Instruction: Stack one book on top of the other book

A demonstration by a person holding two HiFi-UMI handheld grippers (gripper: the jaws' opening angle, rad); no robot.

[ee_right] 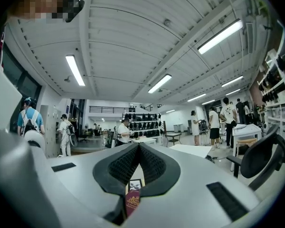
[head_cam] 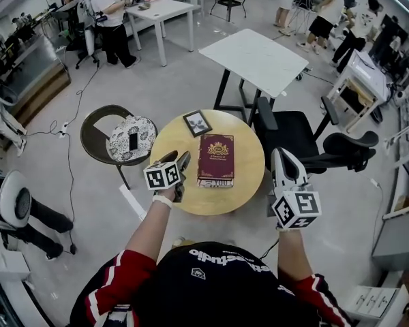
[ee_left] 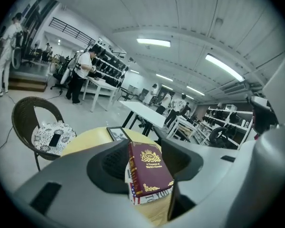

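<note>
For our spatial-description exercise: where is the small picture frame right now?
In the head view, the picture frame lies on the round wooden table, at its far edge, just beyond and left of the maroon book.

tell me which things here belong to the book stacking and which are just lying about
job: maroon book, book under it, round table

lying about: picture frame, phone, cushion, wicker chair, office chair
</note>
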